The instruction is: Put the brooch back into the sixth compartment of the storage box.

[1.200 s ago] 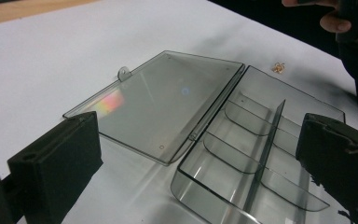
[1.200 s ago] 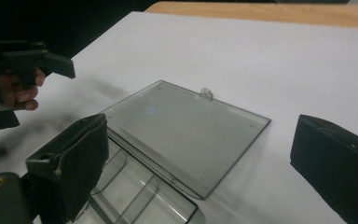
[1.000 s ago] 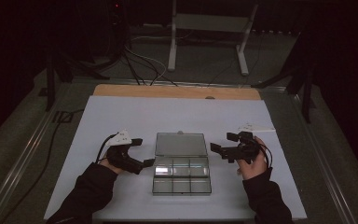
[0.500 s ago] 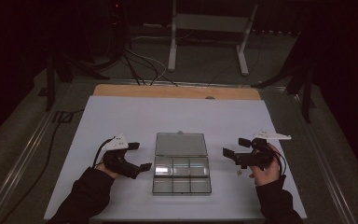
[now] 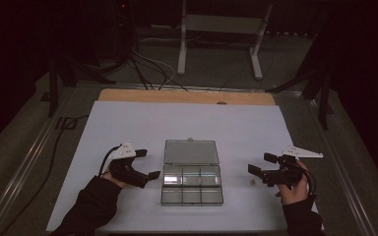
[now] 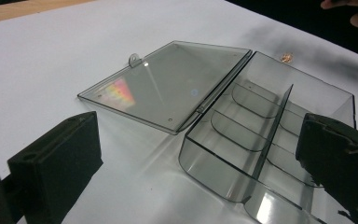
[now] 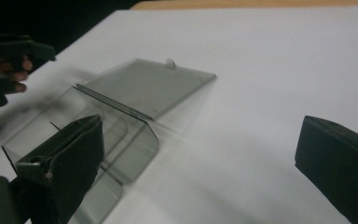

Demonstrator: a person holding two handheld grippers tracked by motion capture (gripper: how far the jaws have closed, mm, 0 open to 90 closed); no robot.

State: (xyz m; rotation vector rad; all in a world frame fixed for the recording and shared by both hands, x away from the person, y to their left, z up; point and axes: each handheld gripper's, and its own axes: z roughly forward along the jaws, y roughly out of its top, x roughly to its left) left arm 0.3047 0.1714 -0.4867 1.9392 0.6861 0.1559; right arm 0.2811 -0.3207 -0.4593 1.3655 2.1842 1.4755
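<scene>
Clear compartment box (image 5: 192, 183) mid-table, empty, lid (image 5: 191, 152) open flat behind.

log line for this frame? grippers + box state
left gripper: open, beside box | right gripper: open, holding nothing | clear box: lid open flat, compartments look empty | small item on table, right of box

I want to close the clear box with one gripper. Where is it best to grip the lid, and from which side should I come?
Probably grip the lid at its far edge, by the small latch tab, coming from the far side. The lid lies flat on the white table, hinged to the compartment box, so only that free edge can swing up. Both grippers are open.
</scene>
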